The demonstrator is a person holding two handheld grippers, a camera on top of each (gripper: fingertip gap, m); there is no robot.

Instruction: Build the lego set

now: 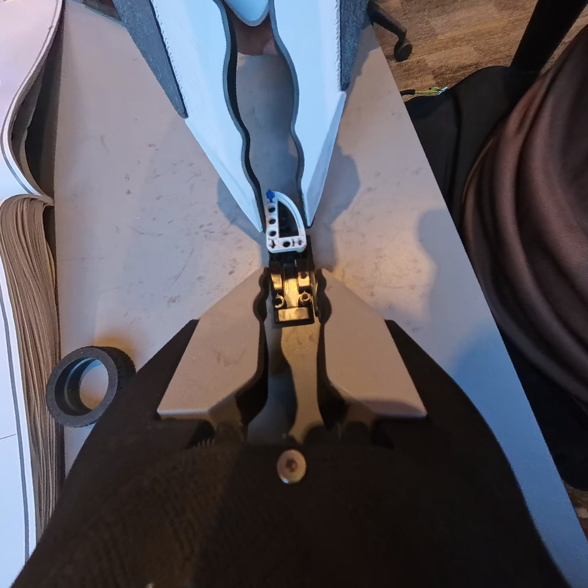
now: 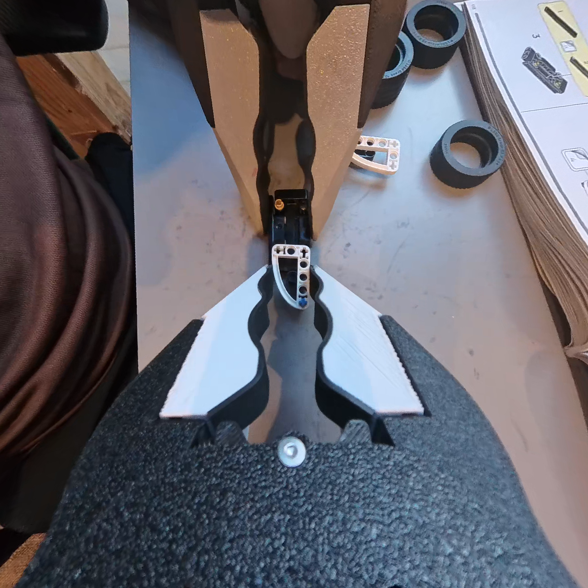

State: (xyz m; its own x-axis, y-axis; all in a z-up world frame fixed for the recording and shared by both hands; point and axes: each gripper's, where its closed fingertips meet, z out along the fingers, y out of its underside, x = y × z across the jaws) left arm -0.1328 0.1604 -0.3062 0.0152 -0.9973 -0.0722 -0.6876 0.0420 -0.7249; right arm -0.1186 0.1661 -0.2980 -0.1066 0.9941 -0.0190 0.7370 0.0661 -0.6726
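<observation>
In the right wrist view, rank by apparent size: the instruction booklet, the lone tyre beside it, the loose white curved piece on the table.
1. Instruction booklet, largest, though cut off by the frame.
2. Lone tyre.
3. Loose white curved piece, smallest; the tan gripper finger hides part of it.

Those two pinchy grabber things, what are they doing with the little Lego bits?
A person is building a Lego set with two hand-held grippers. The left gripper clamps a black Lego block; the right gripper clamps a white curved piece and holds it end to end against the block above the grey table. Nearby lie black tyres, another white curved piece and the open instruction booklet.
</observation>
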